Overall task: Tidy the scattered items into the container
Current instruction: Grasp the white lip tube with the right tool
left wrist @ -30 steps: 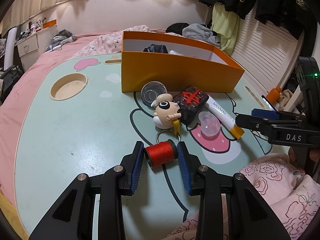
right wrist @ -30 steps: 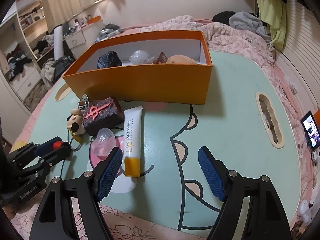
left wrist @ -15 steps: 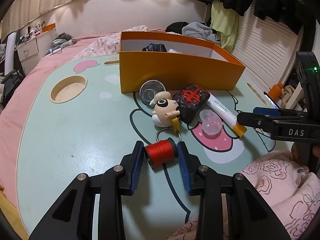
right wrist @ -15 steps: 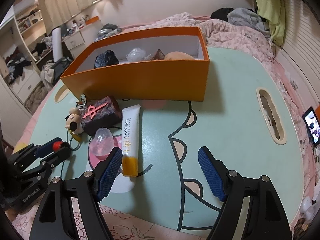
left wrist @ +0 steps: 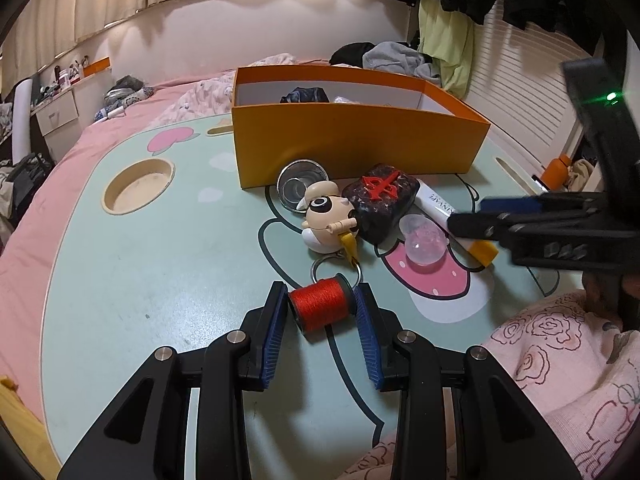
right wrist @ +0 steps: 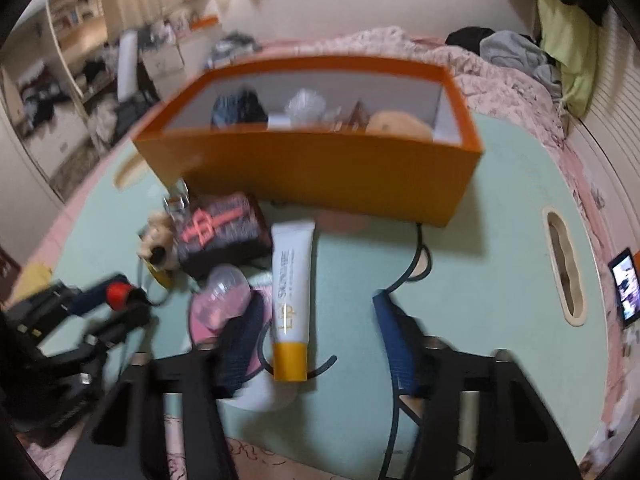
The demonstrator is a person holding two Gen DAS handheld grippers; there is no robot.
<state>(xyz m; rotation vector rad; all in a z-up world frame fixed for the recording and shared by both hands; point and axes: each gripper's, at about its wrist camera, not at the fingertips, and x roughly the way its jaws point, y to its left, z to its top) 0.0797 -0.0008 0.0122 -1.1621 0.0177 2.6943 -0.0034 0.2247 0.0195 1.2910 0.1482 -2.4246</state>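
**Red thread spool pinched, lip tube under my open right claw**

My left claw (left wrist: 322, 310) grips the red thread spool (left wrist: 319, 307) by its ends, low over the mint surface (left wrist: 160, 264). At 12 o'clock from it lie the doll keychain (left wrist: 326, 220) and dark pouch (left wrist: 380, 202); the orange box (left wrist: 360, 148) stands behind. My right claw (right wrist: 316, 332) gapes wide around the lip balm tube (right wrist: 291, 292).

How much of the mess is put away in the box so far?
A few things already sit inside the orange box. The left gripper is shut on the red thread spool; the open right gripper straddles the lip tube. The doll keychain, dark pouch, clear capsule and glass remain outside.
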